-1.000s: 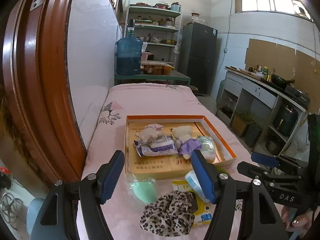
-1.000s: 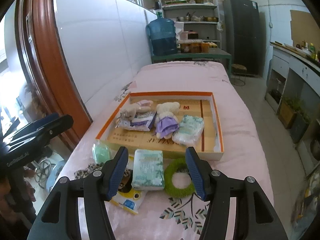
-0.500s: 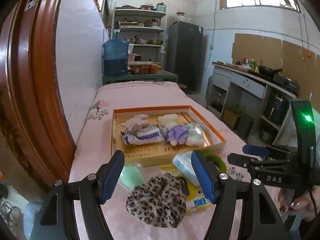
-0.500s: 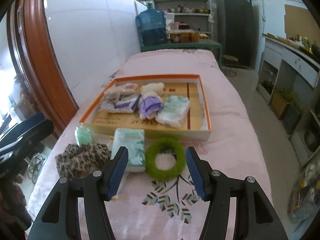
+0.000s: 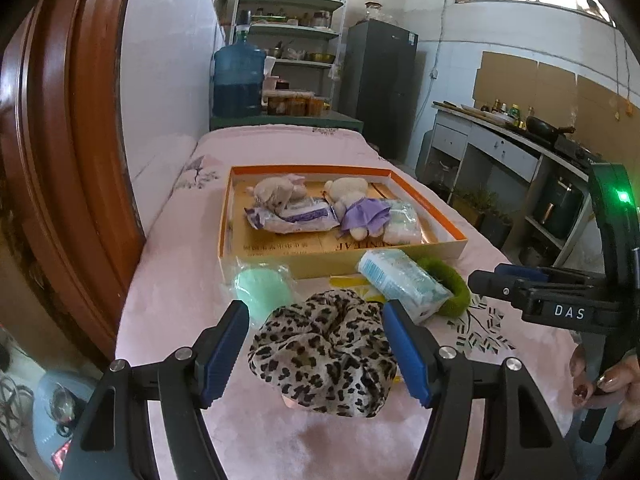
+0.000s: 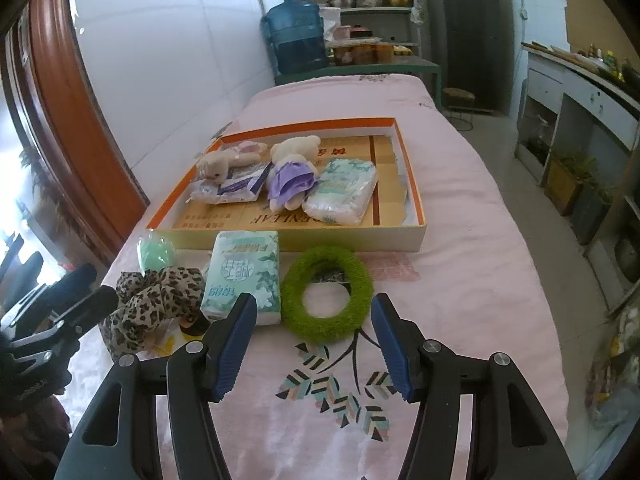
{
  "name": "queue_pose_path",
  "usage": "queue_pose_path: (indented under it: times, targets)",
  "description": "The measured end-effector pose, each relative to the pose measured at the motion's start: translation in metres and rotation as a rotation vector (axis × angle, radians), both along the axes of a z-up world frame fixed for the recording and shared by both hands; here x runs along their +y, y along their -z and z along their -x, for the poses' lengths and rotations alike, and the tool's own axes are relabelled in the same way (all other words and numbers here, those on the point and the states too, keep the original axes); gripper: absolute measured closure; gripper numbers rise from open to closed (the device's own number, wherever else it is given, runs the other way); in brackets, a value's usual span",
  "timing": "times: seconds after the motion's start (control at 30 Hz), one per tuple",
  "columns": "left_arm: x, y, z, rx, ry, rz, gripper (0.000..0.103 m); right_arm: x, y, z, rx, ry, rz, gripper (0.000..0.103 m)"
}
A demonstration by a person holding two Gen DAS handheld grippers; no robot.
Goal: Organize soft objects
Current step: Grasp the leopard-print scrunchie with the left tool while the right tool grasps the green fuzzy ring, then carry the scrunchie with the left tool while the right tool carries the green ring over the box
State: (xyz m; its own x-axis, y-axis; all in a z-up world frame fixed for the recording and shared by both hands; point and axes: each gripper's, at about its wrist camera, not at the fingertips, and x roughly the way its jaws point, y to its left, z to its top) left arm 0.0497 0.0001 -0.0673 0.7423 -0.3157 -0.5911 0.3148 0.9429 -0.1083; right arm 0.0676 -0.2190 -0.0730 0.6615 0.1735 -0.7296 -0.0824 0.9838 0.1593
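Pink bedspread [image 6: 460, 208] is carrying an orange box [image 6: 412, 184] already holding four soft things; both grippers' fingers are gaping empty, left gripper [image 5: 316, 354] straddling the leopard scrunchie [image 5: 324, 356], green ring [image 6: 327, 295] just ahead of the right gripper [image 6: 314, 344].

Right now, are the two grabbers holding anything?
Left gripper: open, holding nothing, leopard scrunchie between its fingers.
Right gripper: open, empty, near green ring.

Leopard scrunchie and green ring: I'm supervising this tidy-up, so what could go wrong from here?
1. The left tool straddles the leopard scrunchie, which lies over a yellow packet; closing may snag both.
2. The tissue pack lies against the green ring, so the open right tool might nudge it.
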Motion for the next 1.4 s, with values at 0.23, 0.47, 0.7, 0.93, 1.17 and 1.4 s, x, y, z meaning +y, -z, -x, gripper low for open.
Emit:
queue_pose_path:
  times: [0.23,0.47,0.7,0.93,1.17,1.4]
  targets:
    - [-0.001,0.011,-0.003,0.031,-0.001,0.007,0.034,0.009,0.004,-0.007,0.007,-0.029,-0.014,0.042]
    - [-0.003,0.027,-0.013,0.091,0.009,0.031,0.040,0.001,0.019,-0.019,0.043,0.018,-0.024,0.042]
    - [-0.001,0.037,-0.019,0.130,0.021,0.066,0.070,-0.015,0.033,-0.030,0.071,0.075,-0.027,0.042]
    - [0.004,0.036,-0.019,0.111,0.017,0.097,0.082,-0.016,0.044,-0.041,0.113,0.064,-0.061,0.042]
    - [0.005,0.035,-0.020,0.104,0.029,0.107,0.094,-0.020,0.051,-0.044,0.137,0.077,-0.074,0.088]
    - [0.008,0.030,-0.016,0.079,0.038,0.131,0.096,-0.023,0.041,-0.038,0.095,0.088,-0.067,0.089]
